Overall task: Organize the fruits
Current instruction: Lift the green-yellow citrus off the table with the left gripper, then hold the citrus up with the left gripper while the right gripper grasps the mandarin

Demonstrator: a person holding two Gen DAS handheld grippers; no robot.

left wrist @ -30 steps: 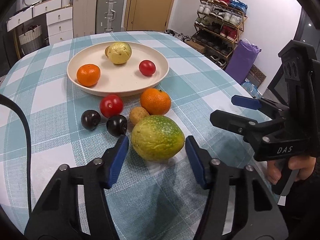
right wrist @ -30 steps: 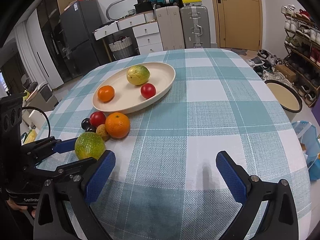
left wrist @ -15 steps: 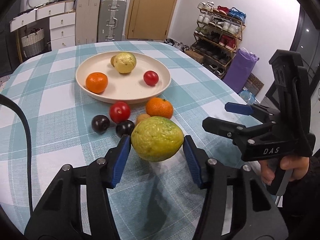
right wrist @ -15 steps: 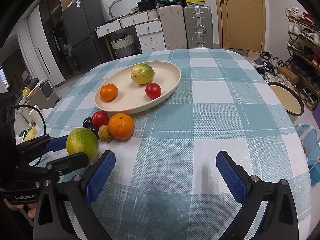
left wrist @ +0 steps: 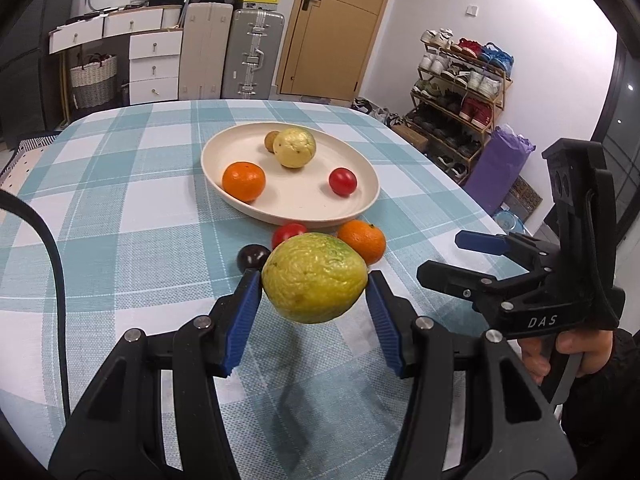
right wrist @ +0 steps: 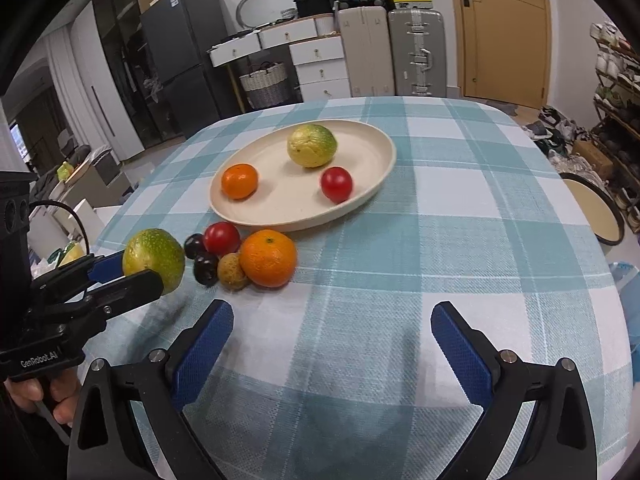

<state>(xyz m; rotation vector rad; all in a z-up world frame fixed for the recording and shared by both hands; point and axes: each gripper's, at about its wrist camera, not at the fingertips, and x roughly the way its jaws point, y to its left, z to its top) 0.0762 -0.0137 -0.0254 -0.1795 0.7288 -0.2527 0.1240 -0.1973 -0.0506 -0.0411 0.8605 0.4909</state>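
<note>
My left gripper point(left wrist: 314, 300) is shut on a large yellow-green fruit point(left wrist: 315, 277) and holds it above the table; the fruit also shows in the right wrist view point(right wrist: 154, 258). A cream plate point(left wrist: 296, 206) holds an orange point(left wrist: 244, 181), a yellow-green fruit point(left wrist: 297, 147), a small brown fruit point(left wrist: 272, 141) and a red tomato point(left wrist: 343, 181). In front of the plate lie an orange point(right wrist: 268, 258), a tomato point(right wrist: 221, 238), two dark plums point(right wrist: 206, 268) and a brown fruit point(right wrist: 232, 271). My right gripper point(right wrist: 330, 340) is open and empty above the cloth.
The round table has a teal checked cloth point(right wrist: 440, 216). A shoe rack point(left wrist: 460, 92) and a purple bag point(left wrist: 498, 168) stand to the right. Drawers and suitcases point(right wrist: 416, 52) stand behind. A round stool point(right wrist: 592, 208) is beside the table.
My left gripper closed on the large yellow-green fruit and lifted it off the table. The right gripper stayed open and nearly still.
</note>
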